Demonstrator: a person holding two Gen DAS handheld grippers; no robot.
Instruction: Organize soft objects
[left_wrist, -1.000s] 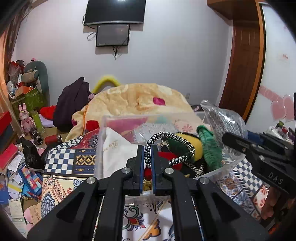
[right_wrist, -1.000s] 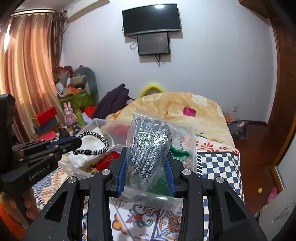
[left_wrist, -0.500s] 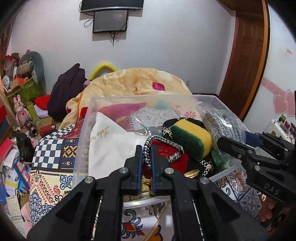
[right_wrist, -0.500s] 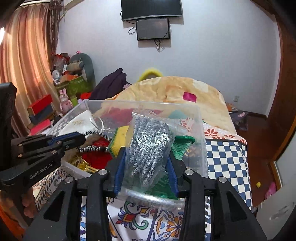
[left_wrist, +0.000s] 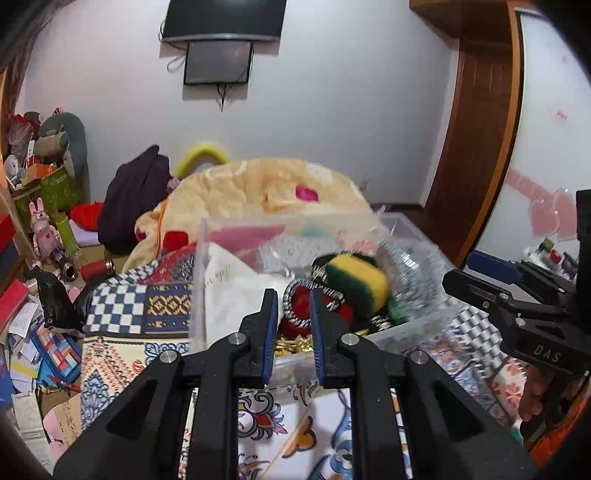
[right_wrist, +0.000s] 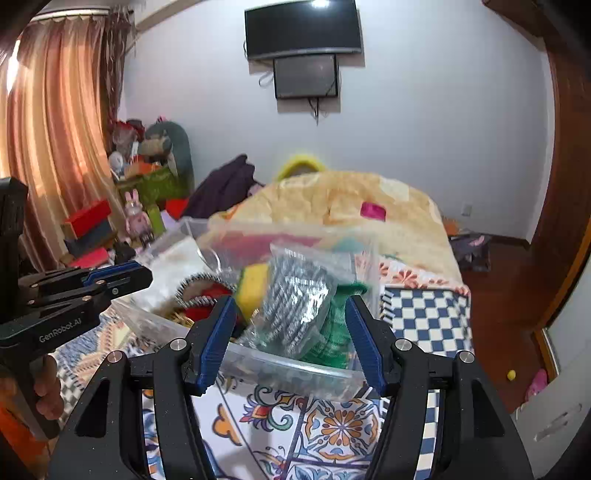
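My left hand-held gripper (left_wrist: 292, 325) has its fingers parted a little and holds nothing; the black-and-white braided cord (left_wrist: 297, 314) shows in the gap beyond them, lying in the clear plastic bin (left_wrist: 201, 295) on top of a red soft item (left_wrist: 301, 301). My right hand-held gripper (right_wrist: 290, 334) stands wide open, and the clear bag of grey-and-white cord (right_wrist: 295, 295) sits between its fingers without either blue pad (right_wrist: 218, 339) pressing on it; the bag rests inside the bin, leaning against its near wall, though motion blur keeps me from telling exactly how it lies. Just beside the bag are a yellow-and-green sponge (left_wrist: 356, 277) and a green knitted piece (right_wrist: 332, 332). A white cloth bag (left_wrist: 232, 295) fills the left part of the bin. The bin stands on a bed covered by a patterned sheet (right_wrist: 332, 424) with blue-and-white checks at its edge, and a yellow blanket (left_wrist: 266, 188) is heaped behind it. On the wall hangs a dark screen (right_wrist: 303, 29).
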